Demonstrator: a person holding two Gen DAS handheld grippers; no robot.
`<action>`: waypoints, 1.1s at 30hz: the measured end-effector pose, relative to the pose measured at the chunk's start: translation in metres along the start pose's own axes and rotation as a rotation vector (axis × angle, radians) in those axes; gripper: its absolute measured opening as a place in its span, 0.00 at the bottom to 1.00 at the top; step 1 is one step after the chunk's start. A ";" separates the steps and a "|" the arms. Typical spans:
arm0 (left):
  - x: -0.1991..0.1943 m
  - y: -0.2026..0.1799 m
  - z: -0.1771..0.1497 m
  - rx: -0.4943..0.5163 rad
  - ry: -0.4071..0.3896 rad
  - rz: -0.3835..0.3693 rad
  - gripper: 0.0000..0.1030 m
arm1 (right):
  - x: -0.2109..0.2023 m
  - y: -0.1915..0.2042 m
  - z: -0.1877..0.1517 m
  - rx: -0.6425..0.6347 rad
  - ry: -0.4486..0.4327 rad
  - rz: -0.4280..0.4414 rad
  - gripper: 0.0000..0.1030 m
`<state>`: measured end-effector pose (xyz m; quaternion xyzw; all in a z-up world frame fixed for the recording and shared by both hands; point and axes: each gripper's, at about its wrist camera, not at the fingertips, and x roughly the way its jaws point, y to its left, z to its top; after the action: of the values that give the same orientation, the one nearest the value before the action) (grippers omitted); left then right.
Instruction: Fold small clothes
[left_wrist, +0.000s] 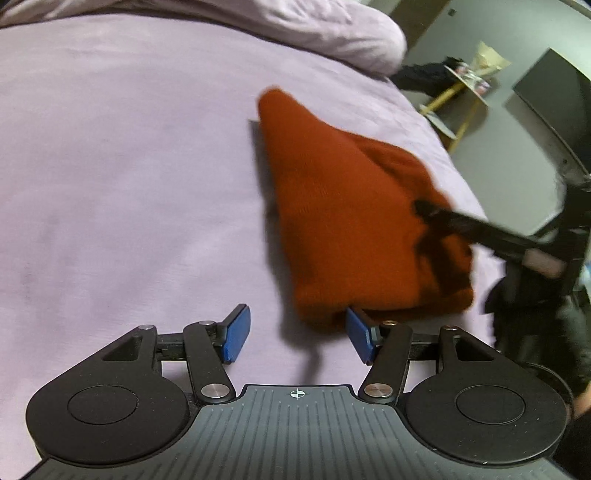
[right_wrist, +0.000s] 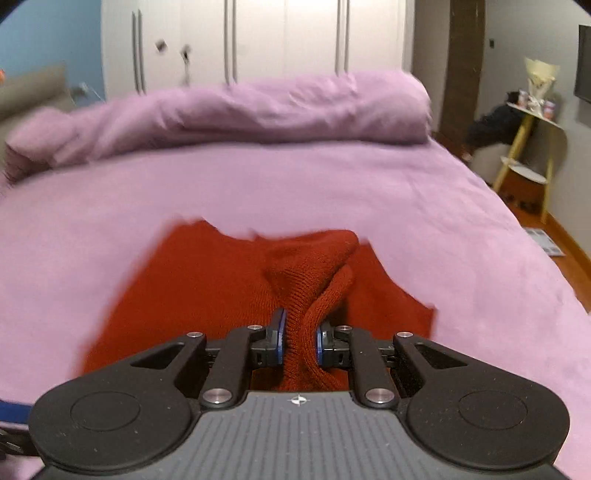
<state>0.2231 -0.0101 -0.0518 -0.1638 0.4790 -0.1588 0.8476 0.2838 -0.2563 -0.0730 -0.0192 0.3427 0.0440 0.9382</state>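
A red knitted garment (right_wrist: 207, 280) lies on a bed covered with a lilac sheet (right_wrist: 332, 192), close to the bed's right-hand edge and nearer the foot than the rolled-up duvet (right_wrist: 258, 110) that runs across the far end. Most of the garment lies flat on the sheet, but a ridge of it is drawn up into a peak.

The right gripper (right_wrist: 300, 341) is clamped on that raised fold: its blue pads (right_wrist: 280, 338) press the knit from both sides, with the jaws narrow and cloth bunched between them. In the left wrist view the same gripper shows as a dark, blurred arm reaching in from the right, its tip buried in the cloth near the garment's right side.

The left gripper (left_wrist: 298, 334) hovers over the sheet with its jaws standing wide and nothing between them. Its right pad (left_wrist: 360, 338) sits just at the near hem of the garment (left_wrist: 332, 206); whether it touches the cloth I cannot tell. Its left pad is over bare sheet (left_wrist: 129, 166).

Beyond the bed's right edge stands a small yellow-legged side table (right_wrist: 532, 140) with clutter on top, and white wardrobe doors (right_wrist: 258, 37) rise behind the duvet.
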 end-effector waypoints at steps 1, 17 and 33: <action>0.006 -0.004 -0.001 0.012 0.005 0.002 0.61 | 0.008 -0.007 -0.007 0.014 0.024 0.007 0.15; 0.025 -0.027 -0.007 0.036 -0.023 0.138 0.62 | -0.009 -0.013 0.009 0.084 -0.115 0.019 0.11; 0.022 -0.028 -0.005 -0.097 -0.038 0.118 0.58 | -0.072 -0.093 -0.075 0.482 0.021 0.206 0.45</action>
<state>0.2265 -0.0449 -0.0593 -0.1791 0.4786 -0.0822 0.8557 0.1897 -0.3584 -0.0829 0.2393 0.3531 0.0560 0.9027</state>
